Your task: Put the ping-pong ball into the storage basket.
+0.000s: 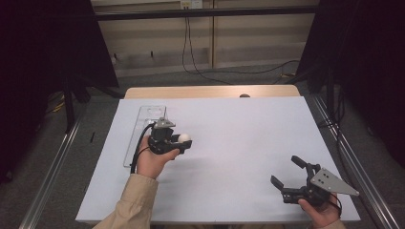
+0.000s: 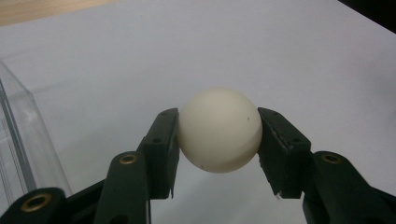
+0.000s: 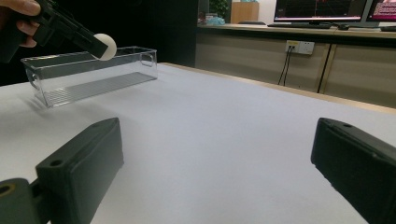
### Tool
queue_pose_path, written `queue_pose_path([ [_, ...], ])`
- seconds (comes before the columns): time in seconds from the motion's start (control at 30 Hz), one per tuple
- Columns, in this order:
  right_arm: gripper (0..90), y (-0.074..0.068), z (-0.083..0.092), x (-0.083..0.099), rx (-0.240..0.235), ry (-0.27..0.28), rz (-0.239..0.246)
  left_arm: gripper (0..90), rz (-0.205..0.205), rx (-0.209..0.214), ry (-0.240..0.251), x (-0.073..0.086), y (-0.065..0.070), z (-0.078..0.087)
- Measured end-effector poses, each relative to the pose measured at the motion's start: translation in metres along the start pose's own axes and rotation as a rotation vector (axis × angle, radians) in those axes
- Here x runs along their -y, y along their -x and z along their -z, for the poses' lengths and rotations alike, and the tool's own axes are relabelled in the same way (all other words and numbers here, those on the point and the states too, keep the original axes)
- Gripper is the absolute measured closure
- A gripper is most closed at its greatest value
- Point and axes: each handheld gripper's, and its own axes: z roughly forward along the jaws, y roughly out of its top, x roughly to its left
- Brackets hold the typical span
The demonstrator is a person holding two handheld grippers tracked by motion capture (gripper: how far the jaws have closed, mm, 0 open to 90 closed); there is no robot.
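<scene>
- The left gripper (image 1: 184, 140) is gripping a white ball (image 1: 184, 138); its jaws are pressing on the ball from both sides, about half closed around it.
- In the left gripper view the white ball (image 2: 219, 130) is sitting squarely between the two black pads, held clear above the white sheet (image 2: 280, 56) covering the table.
- The ball is hovering just beside the clear plastic tray (image 1: 141, 136), on the side of the tray facing the table's middle.
- In the right gripper view the ball (image 3: 105, 46) is showing in front of the tray's (image 3: 88, 79) upper rim, off the table.
- The right gripper (image 1: 285, 172) is resting well apart from the tray, near the table's close right corner, its jaws standing wide and holding nothing.
- A person's left hand (image 1: 152, 161) is carrying the left gripper beside the tray.
</scene>
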Motion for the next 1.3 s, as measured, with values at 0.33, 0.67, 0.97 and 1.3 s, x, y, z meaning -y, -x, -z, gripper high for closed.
queue_pose_path([
  [0.33,1.9,0.0,0.0,0.0,-0.003,-0.003,0.005,51.3,0.011,-0.008,0.007,0.0,-0.002,0.003],
  [0.67,1.9,0.0,0.0,0.0,-0.001,0.0,0.0,51.3,0.004,-0.015,0.01,0.0,-0.005,0.007],
  [0.97,1.9,0.0,0.0,0.0,-0.005,0.001,0.003,51.3,0.001,-0.016,0.007,-0.001,-0.007,0.011],
  [1.3,1.9,0.0,-0.001,0.0,-0.005,0.001,0.005,51.3,0.004,-0.031,0.014,-0.002,-0.01,0.017],
])
